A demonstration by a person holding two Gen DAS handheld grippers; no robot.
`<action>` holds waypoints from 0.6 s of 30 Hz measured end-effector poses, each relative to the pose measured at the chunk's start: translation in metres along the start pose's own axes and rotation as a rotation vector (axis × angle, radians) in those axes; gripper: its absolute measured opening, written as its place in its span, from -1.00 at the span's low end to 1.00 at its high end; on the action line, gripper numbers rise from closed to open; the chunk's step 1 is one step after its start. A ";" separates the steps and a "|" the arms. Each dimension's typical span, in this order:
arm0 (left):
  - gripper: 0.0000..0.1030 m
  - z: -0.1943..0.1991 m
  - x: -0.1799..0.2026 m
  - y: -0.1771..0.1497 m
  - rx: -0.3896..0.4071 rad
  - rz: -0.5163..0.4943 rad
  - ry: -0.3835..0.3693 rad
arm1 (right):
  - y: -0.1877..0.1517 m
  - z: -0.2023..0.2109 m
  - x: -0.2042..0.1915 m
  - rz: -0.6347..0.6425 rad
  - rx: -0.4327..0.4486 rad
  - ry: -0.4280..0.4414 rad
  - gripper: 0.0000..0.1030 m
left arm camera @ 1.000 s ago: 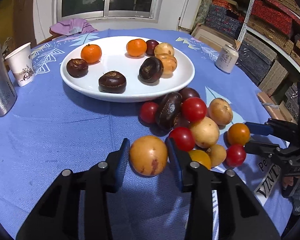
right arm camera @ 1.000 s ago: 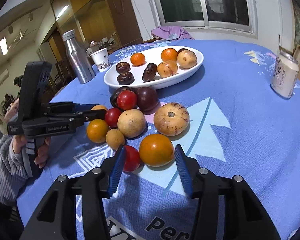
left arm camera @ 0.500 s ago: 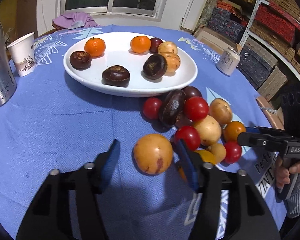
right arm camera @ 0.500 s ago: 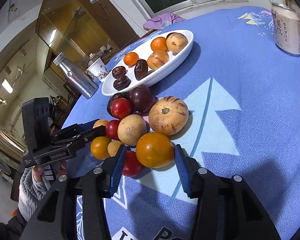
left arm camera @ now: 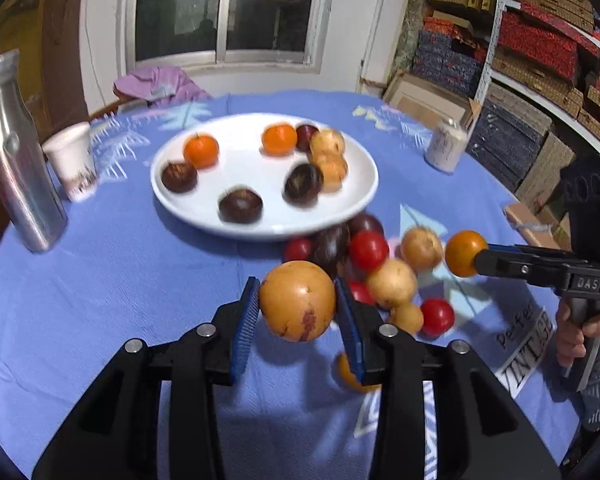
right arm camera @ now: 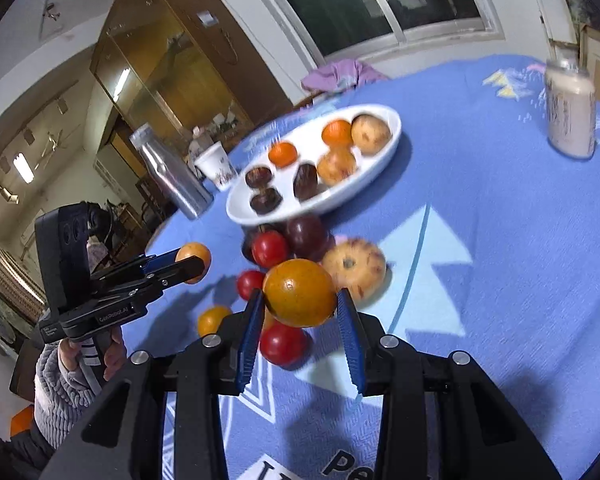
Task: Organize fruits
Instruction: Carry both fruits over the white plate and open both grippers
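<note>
The left tool (left arm camera: 296, 308) is clamped on a yellow fruit (left arm camera: 297, 301), held above the desk (left arm camera: 120, 280). The right tool (right arm camera: 300, 320) is clamped on an orange fruit (right arm camera: 300, 293), also lifted. The white plate (left arm camera: 364, 196) sits at 12 o'clock from the loose fruit pile (left arm camera: 392, 283).

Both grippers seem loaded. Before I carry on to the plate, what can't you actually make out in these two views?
- Left wrist view: orange fruit mostly hidden behind the left gripper, which holds the yellow-brown fruit.
- Right wrist view: red tomato partly covered by the right gripper and its orange fruit.
- Both views: motion blur smears the fruits on the white plate; their kinds are unclear.
- Drink can: label unreadable.
</note>
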State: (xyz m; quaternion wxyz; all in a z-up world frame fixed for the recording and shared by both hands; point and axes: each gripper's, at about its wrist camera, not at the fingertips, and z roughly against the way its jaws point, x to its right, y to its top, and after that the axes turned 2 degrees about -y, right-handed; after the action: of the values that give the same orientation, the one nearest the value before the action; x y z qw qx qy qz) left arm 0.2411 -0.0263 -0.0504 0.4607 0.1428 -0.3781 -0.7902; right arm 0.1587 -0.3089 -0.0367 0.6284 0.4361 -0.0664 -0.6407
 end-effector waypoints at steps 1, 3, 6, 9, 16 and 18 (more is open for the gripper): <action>-0.27 0.004 -0.002 0.010 0.017 0.001 0.014 | 0.008 0.003 -0.002 0.005 0.013 0.001 -0.27; -0.27 0.008 -0.006 0.030 0.050 0.011 0.041 | 0.027 0.009 -0.006 0.019 0.040 -0.015 -0.27; -0.27 -0.001 -0.011 0.060 0.075 0.027 0.089 | 0.064 0.004 -0.013 0.041 0.073 -0.041 -0.27; -0.27 -0.025 -0.015 0.080 0.064 0.040 0.125 | 0.093 -0.022 -0.018 0.067 0.070 -0.096 -0.27; -0.27 -0.094 -0.048 0.100 -0.019 0.106 0.172 | 0.128 -0.120 -0.019 0.097 -0.028 -0.162 -0.27; -0.27 -0.107 -0.056 0.098 -0.035 0.124 0.166 | 0.130 -0.140 -0.018 0.104 -0.048 -0.186 -0.27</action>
State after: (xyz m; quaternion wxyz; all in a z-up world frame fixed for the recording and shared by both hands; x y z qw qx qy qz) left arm 0.3932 -0.0576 -0.0576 0.5411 0.1760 -0.3329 -0.7519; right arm 0.3428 -0.2546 -0.0309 0.6622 0.3556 -0.1315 -0.6463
